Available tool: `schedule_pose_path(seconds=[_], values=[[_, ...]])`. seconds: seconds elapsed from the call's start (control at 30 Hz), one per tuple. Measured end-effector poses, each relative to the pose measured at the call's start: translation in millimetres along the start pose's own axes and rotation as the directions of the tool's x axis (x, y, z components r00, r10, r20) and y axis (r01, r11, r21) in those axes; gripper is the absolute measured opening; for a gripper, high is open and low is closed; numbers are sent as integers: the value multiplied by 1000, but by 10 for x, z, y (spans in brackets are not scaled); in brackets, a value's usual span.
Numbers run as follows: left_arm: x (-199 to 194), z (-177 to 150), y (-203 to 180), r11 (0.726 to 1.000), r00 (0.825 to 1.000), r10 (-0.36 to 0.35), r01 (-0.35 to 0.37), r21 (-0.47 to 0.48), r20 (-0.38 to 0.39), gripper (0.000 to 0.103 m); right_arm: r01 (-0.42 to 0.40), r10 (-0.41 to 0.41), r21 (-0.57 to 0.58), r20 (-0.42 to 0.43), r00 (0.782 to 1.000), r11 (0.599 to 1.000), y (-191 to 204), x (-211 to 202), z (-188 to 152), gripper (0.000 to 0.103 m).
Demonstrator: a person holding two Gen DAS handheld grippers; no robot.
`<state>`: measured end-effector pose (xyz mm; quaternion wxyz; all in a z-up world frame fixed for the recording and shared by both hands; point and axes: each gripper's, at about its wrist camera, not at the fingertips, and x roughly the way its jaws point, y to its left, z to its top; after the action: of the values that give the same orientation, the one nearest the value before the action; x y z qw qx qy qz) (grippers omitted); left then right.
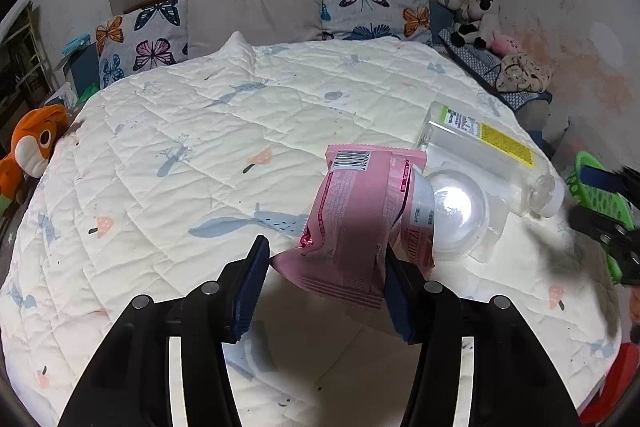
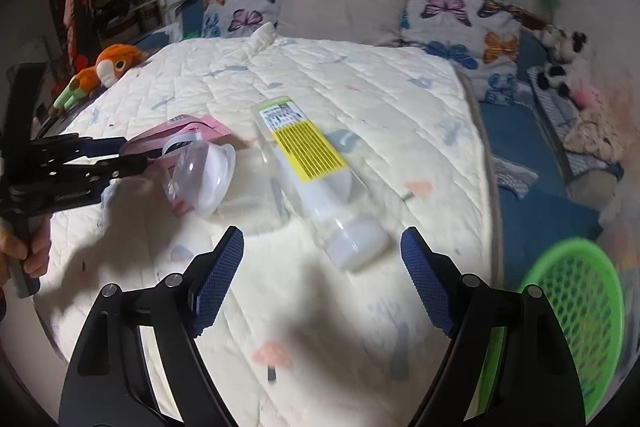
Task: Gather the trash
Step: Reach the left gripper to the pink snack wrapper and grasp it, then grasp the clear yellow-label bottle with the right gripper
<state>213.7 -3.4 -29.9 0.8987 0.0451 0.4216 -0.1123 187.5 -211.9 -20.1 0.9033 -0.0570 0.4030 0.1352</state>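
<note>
A pink snack wrapper (image 1: 352, 211) sits between the blue pads of my left gripper (image 1: 326, 251), crumpled where both pads press on it. The right wrist view shows that left gripper (image 2: 132, 153) from the side, pinching the pink wrapper (image 2: 192, 127). A clear plastic dome package (image 1: 456, 215) lies against the wrapper. Beside it a clear bottle (image 2: 308, 155) with a yellow label lies on the quilt, white cap toward me. My right gripper (image 2: 322, 233) is open just short of the cap, touching nothing. In the left wrist view the right gripper (image 1: 588, 197) is blurred at the right edge.
The quilted white bed (image 1: 180, 155) fills both views, with butterfly pillows (image 1: 372, 7) at the head. A green mesh basket (image 2: 576, 307) hangs off the bed's right side. An orange plush toy (image 1: 32, 147) sits at the left edge and plush toys (image 1: 476, 19) at the back right.
</note>
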Motion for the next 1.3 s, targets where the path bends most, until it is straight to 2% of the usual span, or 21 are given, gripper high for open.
schedule_pose_path(seconds=[0.23, 0.37, 0.7, 0.77, 1.0, 1.3], values=[[-176, -28, 132, 1000, 1000, -12, 13, -27, 24, 52, -1, -4, -78, -64, 998, 997, 39, 391, 306, 74], [-274, -48, 229, 999, 999, -22, 24, -45, 36, 52, -28, 16, -101, -118, 993, 995, 44, 631, 398, 67], [-359, -112, 257, 999, 999, -25, 26, -27, 47, 52, -69, 30, -175, -216, 976, 982, 98, 983, 527, 64], [-361, -109, 263, 999, 999, -29, 30, -32, 46, 52, -82, 41, -177, -228, 973, 981, 105, 1014, 527, 56], [-408, -94, 242, 998, 998, -43, 46, -46, 52, 52, -72, 41, -158, -195, 980, 985, 104, 798, 487, 51], [-594, -24, 15, 995, 993, -89, 92, -34, 79, 52, -33, 29, -44, -85, 996, 998, -101, 130, 301, 49]])
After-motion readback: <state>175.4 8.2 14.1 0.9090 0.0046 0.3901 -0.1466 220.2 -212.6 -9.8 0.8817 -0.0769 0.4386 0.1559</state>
